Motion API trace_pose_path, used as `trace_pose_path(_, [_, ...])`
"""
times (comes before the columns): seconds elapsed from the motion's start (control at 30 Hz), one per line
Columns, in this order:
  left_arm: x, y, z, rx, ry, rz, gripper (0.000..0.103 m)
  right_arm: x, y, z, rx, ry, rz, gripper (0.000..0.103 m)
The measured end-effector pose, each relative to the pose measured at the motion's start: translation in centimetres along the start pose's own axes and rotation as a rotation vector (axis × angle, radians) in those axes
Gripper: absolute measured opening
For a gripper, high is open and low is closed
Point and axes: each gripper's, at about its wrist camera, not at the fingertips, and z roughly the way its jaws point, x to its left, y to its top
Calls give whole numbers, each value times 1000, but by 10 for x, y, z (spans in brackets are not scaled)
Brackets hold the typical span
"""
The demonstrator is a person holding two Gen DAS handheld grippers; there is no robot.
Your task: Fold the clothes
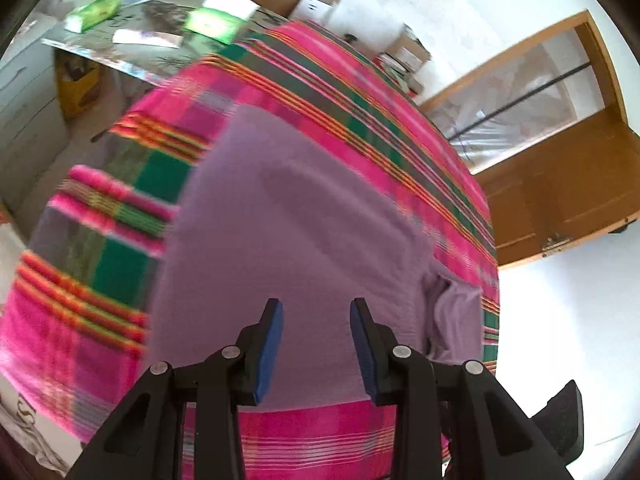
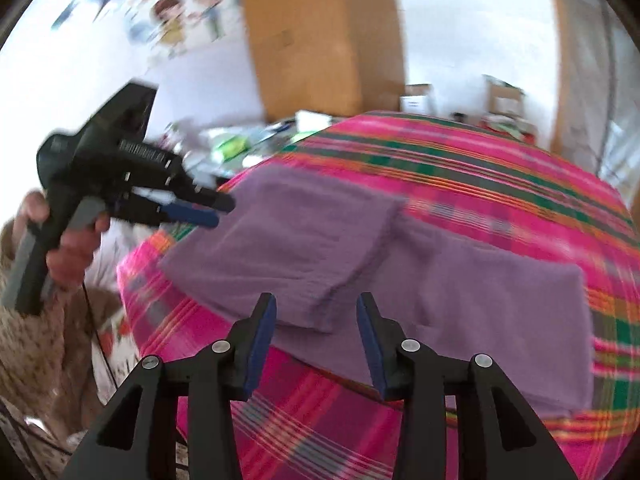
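A purple garment (image 1: 288,232) lies flat on the pink plaid cover (image 1: 352,92). My left gripper (image 1: 316,312) hovers over its near part, open, with nothing between the blue pads (image 1: 270,344). In the right wrist view the garment (image 2: 500,304) shows one flap folded over on its left side (image 2: 296,240). My right gripper (image 2: 316,304) stands open above the near edge of that fold, holding nothing. The left gripper (image 2: 222,210) appears there too, held by a hand (image 2: 76,248) off the left edge of the cover, clear of the cloth.
Beyond the cover stands a cluttered table (image 1: 132,56) with green packets (image 1: 96,12) and papers. A yellow box (image 1: 78,88) sits under it. Cardboard boxes (image 2: 320,40) and a wooden cabinet (image 1: 560,184) line the far wall. White floor lies to the right.
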Motion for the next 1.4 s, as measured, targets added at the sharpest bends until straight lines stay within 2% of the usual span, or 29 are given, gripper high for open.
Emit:
trace_pose_path(0.33, [65, 3, -22, -44, 19, -126, 35, 88, 17, 60, 44, 63, -248, 44])
trace_pose_path(0.67, [101, 6, -19, -28, 23, -194, 35, 139, 26, 101, 70, 123, -316, 45])
trace_pose_path(0.7, [103, 7, -18, -24, 24, -196, 35, 145, 26, 104, 65, 133, -318, 47])
trace_pose_path(0.77, [106, 7, -17, -18, 21, -197, 35, 154, 25, 111, 71, 133, -326, 63])
trace_pose_path(0.83, [108, 8, -16, -10, -1, -195, 35, 163, 25, 118, 82, 136, -339, 63])
trace_pose_path(0.9, [107, 10, -14, 6, -19, -178, 35, 172, 25, 123, 77, 115, -358, 63])
trace_pose_path(1.13, [107, 22, -12, 10, -70, -170, 36, 190, 19, 145, 89, -42, -413, 63])
trace_pose_path(1.4, [102, 43, 6, 63, -114, -134, 38, 188, 21, 154, 90, -97, -348, 62])
